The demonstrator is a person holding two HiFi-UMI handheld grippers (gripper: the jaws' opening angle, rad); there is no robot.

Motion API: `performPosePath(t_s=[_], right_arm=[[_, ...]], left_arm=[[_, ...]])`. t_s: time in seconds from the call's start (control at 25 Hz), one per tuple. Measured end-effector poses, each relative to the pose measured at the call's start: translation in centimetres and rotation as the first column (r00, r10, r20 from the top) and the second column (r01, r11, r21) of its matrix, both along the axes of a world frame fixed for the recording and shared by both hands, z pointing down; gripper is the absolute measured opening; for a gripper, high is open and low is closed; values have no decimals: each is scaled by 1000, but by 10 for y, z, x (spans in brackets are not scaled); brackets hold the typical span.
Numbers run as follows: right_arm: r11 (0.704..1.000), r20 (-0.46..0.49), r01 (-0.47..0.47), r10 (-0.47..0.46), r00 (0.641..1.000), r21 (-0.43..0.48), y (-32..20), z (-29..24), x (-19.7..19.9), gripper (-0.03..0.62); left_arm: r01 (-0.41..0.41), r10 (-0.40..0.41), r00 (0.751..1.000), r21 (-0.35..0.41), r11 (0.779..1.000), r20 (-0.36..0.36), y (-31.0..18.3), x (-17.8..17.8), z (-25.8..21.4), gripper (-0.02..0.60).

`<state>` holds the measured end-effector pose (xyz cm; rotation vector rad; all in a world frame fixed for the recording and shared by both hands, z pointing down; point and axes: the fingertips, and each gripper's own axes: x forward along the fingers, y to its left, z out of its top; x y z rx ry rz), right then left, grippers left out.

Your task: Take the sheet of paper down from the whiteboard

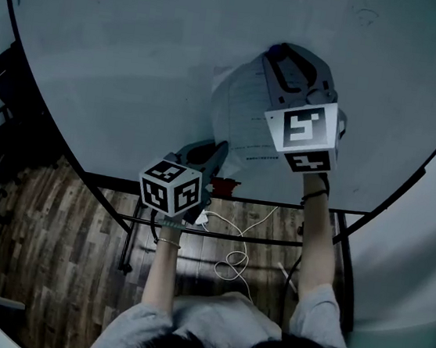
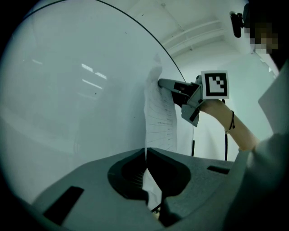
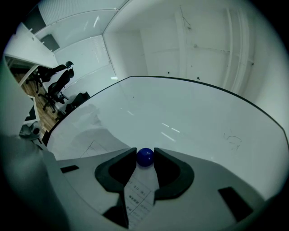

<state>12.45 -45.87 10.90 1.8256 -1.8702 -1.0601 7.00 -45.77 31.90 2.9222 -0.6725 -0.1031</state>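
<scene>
Your left tongs (image 2: 145, 154) are closed tight on the bottom edge of the sheet of paper (image 2: 160, 121); the left gripper view shows the two jaws together with the thin sheet pinched in the slot between them. From there the paper rises along the whiteboard (image 2: 67, 90), bowed a little off the surface instead of lying flat.

Your right tongs (image 3: 145, 152) are up at the top of the sheet, clamped on a small round blue magnet (image 3: 145, 158). The right gripper view shows the ball sitting right at the jaw tips, with one tip against each side of it. The printed page runs down beneath the jaws towards the camera. The magnet is against the board at the sheet's upper edge.

From your head view, the sheet (image 1: 245, 110) hangs near the middle of the board, and your right arm reaches up to it. Your left arm is lower, near the bottom rail of the board's stand (image 1: 218, 236). A marker cube (image 1: 170, 188) rides on the left tongs and another (image 1: 306, 133) on the right. Below the board, a white cable (image 1: 231, 261) lies looped on the wooden floor (image 1: 59, 244). Dark office chairs (image 3: 54, 85) stand off to the left.
</scene>
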Motion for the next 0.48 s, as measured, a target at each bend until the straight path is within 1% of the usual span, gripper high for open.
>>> performPosePath(t_s=[0.08,0.2,0.28,0.48], right_arm=[[1000,3,0,0,1000,1,1,1,0,121],[1000,9,1,-1,1000,8,2,0,-2,121],[1000,12,1,-1,1000,12,1,-2,-2,121],[1000,30,4,-4,1000,16,2,-5,-3,121]], left_arm=[[8,-7,1000,-19,1000,28,2,-4,14,6],[16,-14,1000,-56,998,27,4,-10,29,6],[23,-21,999,-58,998,35,3,-12,31,6],[21,-19,999,-58,998,27,4,-14,27,6]])
